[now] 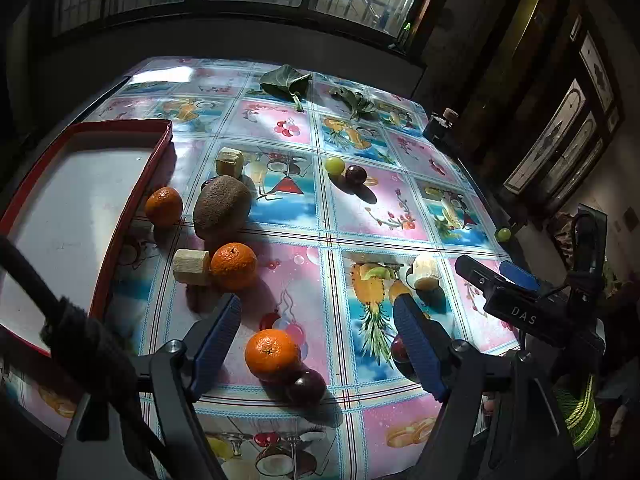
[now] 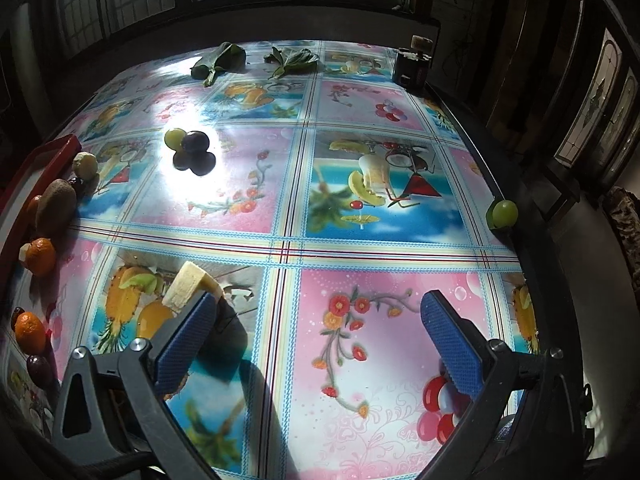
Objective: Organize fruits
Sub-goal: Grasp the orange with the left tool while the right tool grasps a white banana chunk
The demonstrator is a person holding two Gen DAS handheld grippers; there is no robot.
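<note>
My left gripper (image 1: 318, 322) is open and empty above an orange (image 1: 273, 355) and a dark plum (image 1: 307, 387). Two more oranges (image 1: 234, 266) (image 1: 163, 206), a brown kiwi (image 1: 222, 206) and pale cut fruit chunks (image 1: 191, 266) (image 1: 229, 161) lie beside the red tray (image 1: 132, 196), whose white floor holds nothing. A green grape (image 1: 335, 165) and a dark plum (image 1: 355, 175) sit mid-table. My right gripper (image 2: 318, 334) is open and empty over bare tablecloth; it also shows in the left wrist view (image 1: 494, 272). A pale chunk (image 2: 185, 286) lies by its left finger. A green grape (image 2: 504, 213) sits at the right table edge.
The fruit-print tablecloth (image 2: 280, 208) covers the table. Green leaves (image 2: 218, 62) (image 2: 292, 60) lie at the far side, with a dark box (image 2: 412, 66) at the far right corner. Windows stand behind the table.
</note>
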